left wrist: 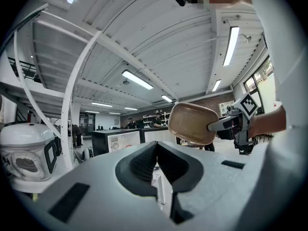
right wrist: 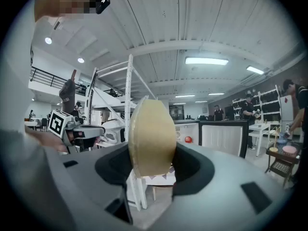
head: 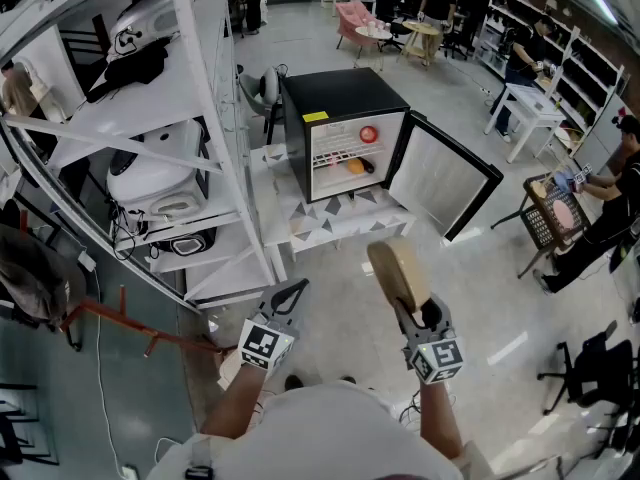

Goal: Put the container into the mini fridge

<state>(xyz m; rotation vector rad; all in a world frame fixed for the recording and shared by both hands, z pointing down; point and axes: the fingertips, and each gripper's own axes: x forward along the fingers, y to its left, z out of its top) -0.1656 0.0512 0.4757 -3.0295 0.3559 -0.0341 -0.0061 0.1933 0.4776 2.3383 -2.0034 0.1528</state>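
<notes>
container not yet in the mini fridge

right gripper (head: 406, 304) is clamped on the tan container (head: 395, 266), well in front of the mini fridge (head: 340, 108), whose door (head: 440, 173) stands open (food already inside). left gripper (head: 292, 293), jaws together, holds nothing. approach and placing remain.

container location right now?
Head view, lower centre-right: the container is clamped on edge in the right gripper, held in the air short of the open mini fridge.

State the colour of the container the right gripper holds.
The container is tan; best in right gripper view.
</notes>
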